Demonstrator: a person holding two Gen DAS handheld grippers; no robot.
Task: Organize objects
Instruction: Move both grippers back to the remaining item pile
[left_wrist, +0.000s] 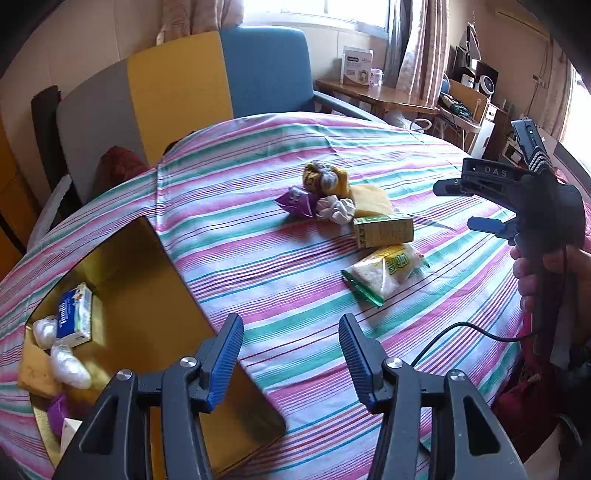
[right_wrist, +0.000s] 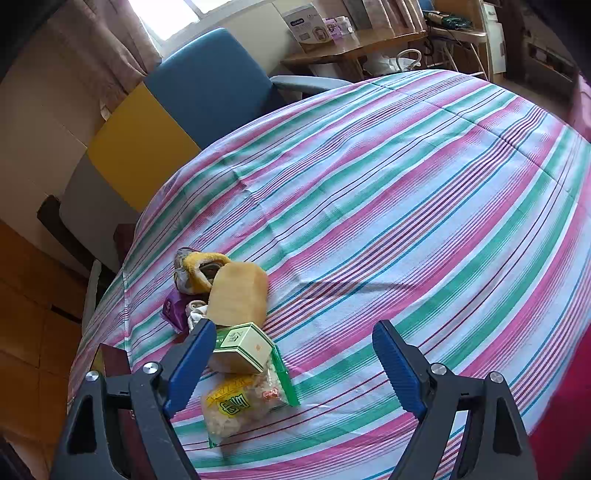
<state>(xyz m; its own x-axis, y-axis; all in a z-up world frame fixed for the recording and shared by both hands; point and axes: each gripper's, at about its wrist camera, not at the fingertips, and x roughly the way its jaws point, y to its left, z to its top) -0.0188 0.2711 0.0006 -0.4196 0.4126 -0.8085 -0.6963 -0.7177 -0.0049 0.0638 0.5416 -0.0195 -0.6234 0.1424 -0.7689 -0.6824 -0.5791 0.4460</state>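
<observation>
- Left gripper (left_wrist: 291, 354) spread and empty beside the gold box (left_wrist: 155, 295), where sorted items collect
- Right gripper (right_wrist: 295, 363) spread, empty, poised over the snack bag (right_wrist: 247, 402)

Blue-and-yellow upholstered armchair (left_wrist: 221, 81) at 12 o'clock beyond pink-green striped tablecloth (left_wrist: 369, 147); bright daylit window (left_wrist: 317, 11), patterned curtains (left_wrist: 417, 48), wooden side table (left_wrist: 373, 96) at 1 o'clock.
</observation>
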